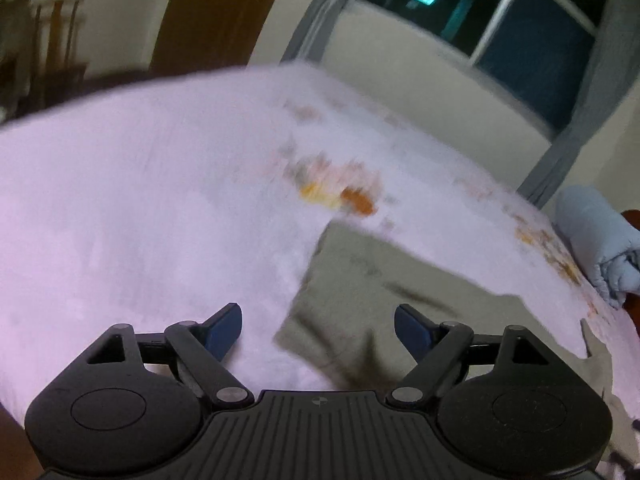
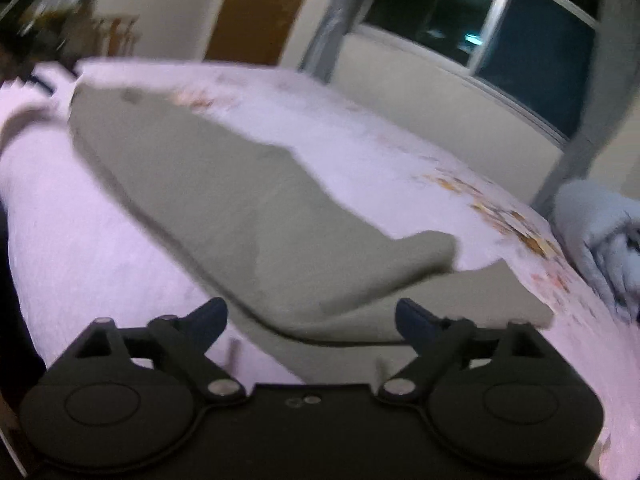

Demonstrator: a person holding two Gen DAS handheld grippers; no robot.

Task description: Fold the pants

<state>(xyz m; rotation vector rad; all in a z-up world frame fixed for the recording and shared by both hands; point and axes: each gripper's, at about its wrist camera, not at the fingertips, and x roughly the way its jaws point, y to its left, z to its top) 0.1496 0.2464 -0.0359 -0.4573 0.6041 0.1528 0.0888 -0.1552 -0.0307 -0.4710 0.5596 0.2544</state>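
Observation:
Grey-green pants (image 2: 224, 200) lie stretched out on a bed with a pale pink sheet (image 2: 80, 240), one leg folded over the other. My right gripper (image 2: 312, 318) is open and empty, just above the near end of the pants. In the left wrist view, part of the pants (image 1: 352, 292) lies on the sheet (image 1: 140, 200) ahead. My left gripper (image 1: 318, 322) is open and empty, hovering over the pants' left edge. Both views are motion-blurred.
A rolled light-blue blanket (image 1: 596, 240) sits at the bed's right edge, also in the right wrist view (image 2: 600, 232). A wall with a dark window (image 2: 500, 32) and a brown door (image 2: 260, 8) lies behind. The sheet has orange floral prints (image 1: 340, 192).

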